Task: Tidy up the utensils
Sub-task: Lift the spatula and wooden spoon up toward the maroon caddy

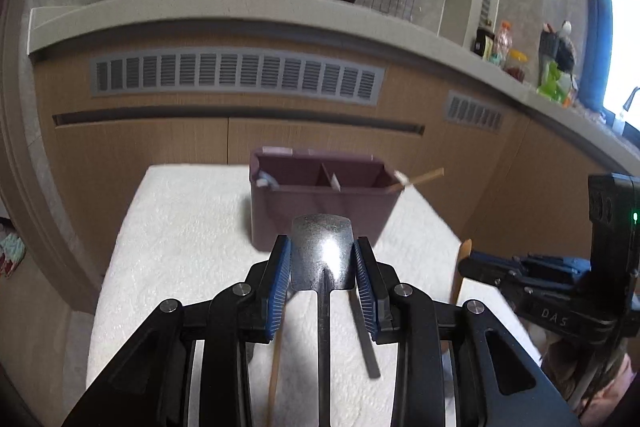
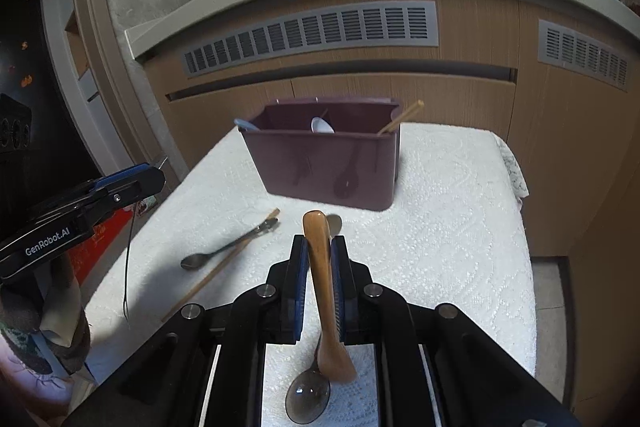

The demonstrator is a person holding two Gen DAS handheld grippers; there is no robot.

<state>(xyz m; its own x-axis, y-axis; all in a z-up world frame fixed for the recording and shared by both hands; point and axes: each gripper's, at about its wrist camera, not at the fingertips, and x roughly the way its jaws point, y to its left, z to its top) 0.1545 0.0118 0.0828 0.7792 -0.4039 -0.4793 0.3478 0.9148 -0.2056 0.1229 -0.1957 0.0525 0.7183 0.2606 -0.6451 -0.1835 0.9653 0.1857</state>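
The left gripper (image 1: 322, 255) is holding a metal spatula-like utensil (image 1: 322, 251) by its flat blade — the blue fingers (image 1: 280, 267) are pressing on both of its edges, only partly closed, with the handle running back under the camera. It is hanging above the white cloth-covered surface (image 1: 180, 247), just in front of the maroon utensil caddy (image 1: 320, 211).

The right gripper (image 2: 320, 267) is nearly shut on a wooden spoon (image 2: 320, 267), its fingers (image 2: 301, 267) squeezing the handle, whose tip is pointing toward the caddy (image 2: 328, 163) while the bowl end is hanging back near the camera. Under it, a dark spoon (image 2: 308, 399) is lying on the surface (image 2: 440, 247).

In the caddy, two pale spoons (image 2: 322, 125) and a chopstick (image 2: 400, 117) are sitting in separate compartments — the chopstick is leaning out over the right corner. Left of the right gripper, a metal spoon (image 2: 224, 251) and another chopstick (image 2: 216, 269) are lying on the cloth, crossing each other.
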